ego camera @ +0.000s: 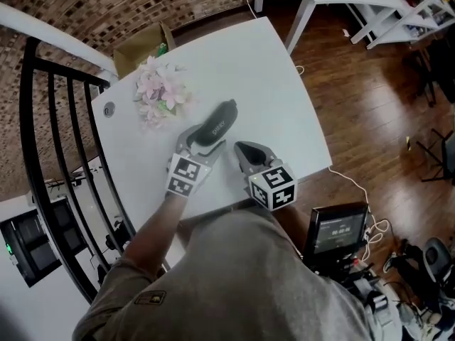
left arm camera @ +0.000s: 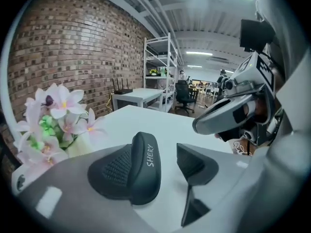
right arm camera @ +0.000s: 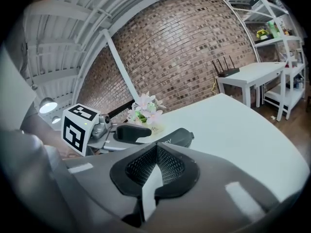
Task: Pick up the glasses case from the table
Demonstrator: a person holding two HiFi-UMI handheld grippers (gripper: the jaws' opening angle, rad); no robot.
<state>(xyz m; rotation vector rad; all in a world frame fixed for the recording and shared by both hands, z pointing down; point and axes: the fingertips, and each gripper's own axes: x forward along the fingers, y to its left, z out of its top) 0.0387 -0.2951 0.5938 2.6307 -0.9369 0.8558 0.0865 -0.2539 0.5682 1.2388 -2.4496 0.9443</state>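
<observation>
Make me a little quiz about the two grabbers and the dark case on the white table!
1. True or false: the right gripper has its jaws pressed together with nothing between them.
2. Pick one: what sits between the open jaws of the left gripper? A) a spoon B) the glasses case C) nothing
3. Fill the gap: the white word printed on the glasses case is ____.

Key: 1 true. 2 B, it leans on one pad with a gap to the other. 3 SHERY.
</observation>
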